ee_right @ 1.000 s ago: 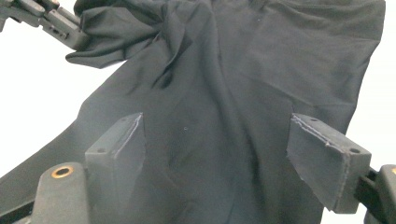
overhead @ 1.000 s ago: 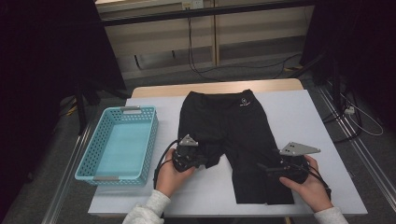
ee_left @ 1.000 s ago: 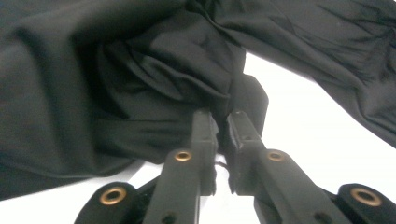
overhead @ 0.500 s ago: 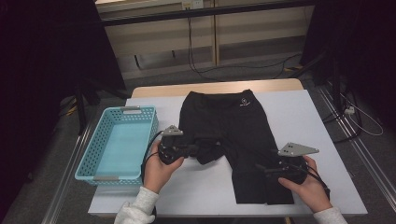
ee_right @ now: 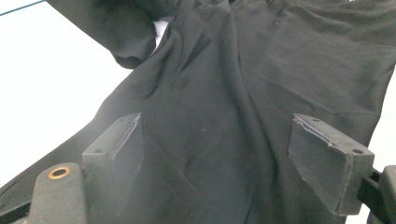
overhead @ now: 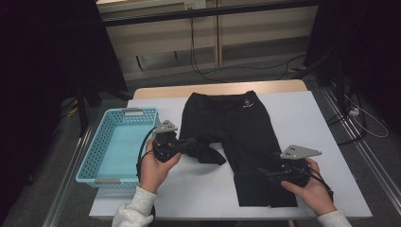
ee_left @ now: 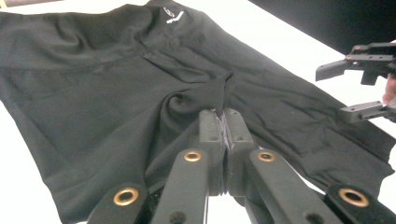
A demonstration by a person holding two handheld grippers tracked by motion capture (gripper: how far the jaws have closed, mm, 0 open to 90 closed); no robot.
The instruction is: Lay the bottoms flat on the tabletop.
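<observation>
Black shorts (overhead: 246, 137) lie flat on the white table (overhead: 198, 189), with the waistband and its small white logo at the far side. My left gripper (overhead: 191, 143) is shut on the hem of the left leg, which hangs bunched and lifted off the table. In the left gripper view the jaws (ee_left: 224, 119) pinch a fold of this black fabric (ee_left: 116, 93). My right gripper (overhead: 265, 173) stands open low over the right leg near its hem. Its two pads (ee_right: 116, 144) are wide apart, with the cloth (ee_right: 224, 93) lying under them, not pinched.
A light blue perforated basket (overhead: 116, 112) sits on the table's left part, close to my left hand. Dark floor, cables and metal rails surround the table. The right gripper (ee_left: 364, 84) also appears at the right edge of the left gripper view.
My left hand has moved left and up, pulling the left leg's hem off the table so the cloth bunches. The right hand has stayed put.
</observation>
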